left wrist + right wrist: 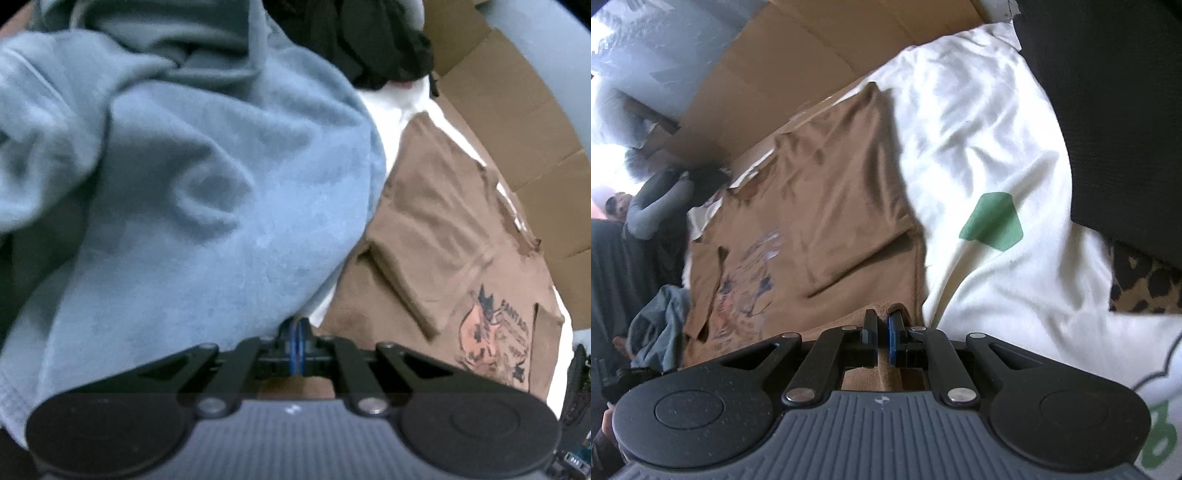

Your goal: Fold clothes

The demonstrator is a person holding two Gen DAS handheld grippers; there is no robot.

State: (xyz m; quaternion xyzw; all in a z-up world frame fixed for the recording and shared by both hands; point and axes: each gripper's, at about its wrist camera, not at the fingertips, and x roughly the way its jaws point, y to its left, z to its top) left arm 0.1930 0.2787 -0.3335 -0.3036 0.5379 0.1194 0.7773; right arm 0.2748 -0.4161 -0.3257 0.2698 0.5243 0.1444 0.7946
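Observation:
A brown T-shirt point(827, 206) with a printed graphic lies partly folded on a white sheet point(990, 155); it also shows in the left wrist view point(443, 236). My right gripper point(882, 332) is shut on a fold of the brown T-shirt's near edge. A large light-blue sweatshirt point(192, 177) fills the left wrist view, bunched and draped over the brown shirt's left side. My left gripper point(297, 332) is shut with its fingers tight together at the sweatshirt's lower edge; whether cloth is between them is hidden.
Flattened cardboard point(517, 110) lies beyond the sheet, also in the right wrist view point(798, 59). A black garment point(369, 40) sits at the far end. Black cloth point(1115, 110) and a leopard-print piece point(1145, 280) lie right. Blue cloth point(661, 325) and a person point(653, 210) are left.

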